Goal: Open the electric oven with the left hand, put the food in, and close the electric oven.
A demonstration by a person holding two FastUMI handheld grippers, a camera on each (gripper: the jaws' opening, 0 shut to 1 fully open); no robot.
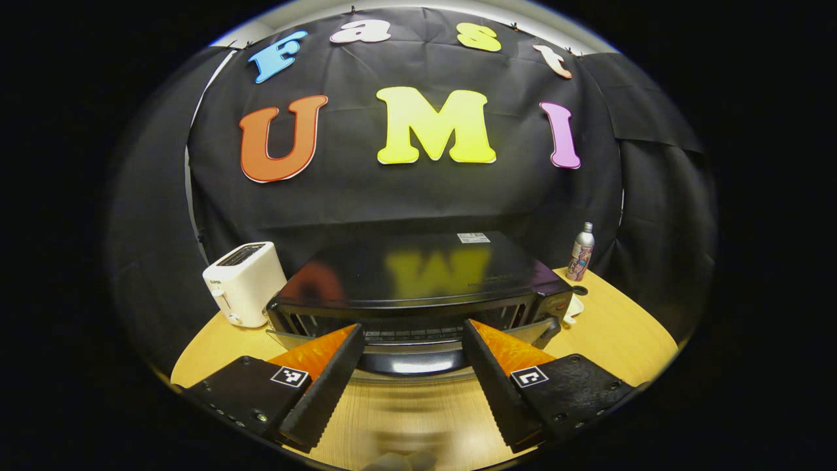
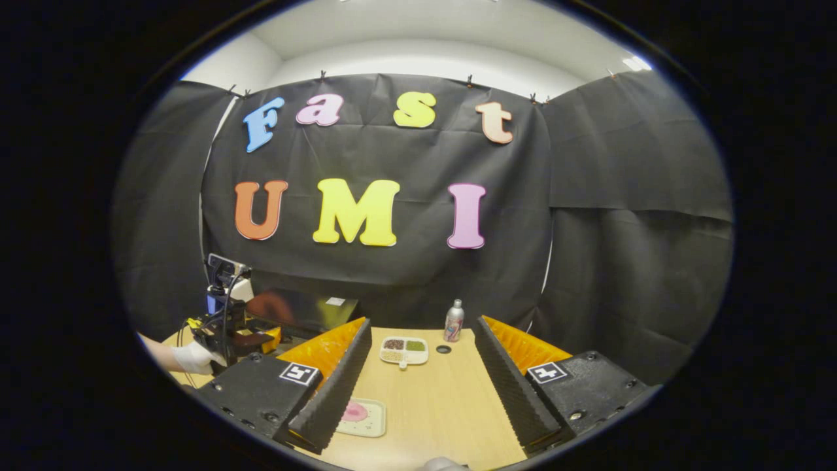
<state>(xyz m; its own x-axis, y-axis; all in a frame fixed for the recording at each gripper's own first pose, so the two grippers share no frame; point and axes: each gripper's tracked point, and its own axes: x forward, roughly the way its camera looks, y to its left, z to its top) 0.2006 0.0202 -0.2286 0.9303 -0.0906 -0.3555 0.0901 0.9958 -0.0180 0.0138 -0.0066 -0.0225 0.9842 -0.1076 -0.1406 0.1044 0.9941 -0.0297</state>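
Left gripper view: left claw (image 1: 413,340) sat low over the desk (image 1: 621,340), fingers spread wide, clamped on nothing. The oven's black door handle (image 1: 409,360) lay between the two fingertips, no pad visibly touching it. The door looked cracked ajar, glass edge tilted out just under the oven front, though the angle was hard to judge. Electric oven (image 1: 418,281) stood straight ahead of the claw, black, glossy top. Beside the oven on the view's left: a white toaster (image 1: 243,281), close to it but apart. On the oven's other side, a white tray edge (image 1: 574,307) peeked out at its corner, and beyond that a small dark cap (image 1: 580,290) and an upright metal bottle (image 1: 581,252) near the desk's far edge.

Right gripper view: right claw (image 2: 422,340) was also wide apart, empty, hovering over the desk. Nearest, by its left-hand finger: a flat tray with pink food (image 2: 358,414), partly hidden by that finger. Farther out between the fingers: a white divided tray (image 2: 405,350) with dark, green and pale fillings, then the cap and the bottle. The oven sat off to the view's left, well apart from both food trays. In front of the oven: the other gripper's body and a white-gloved hand (image 2: 193,356) holding it.
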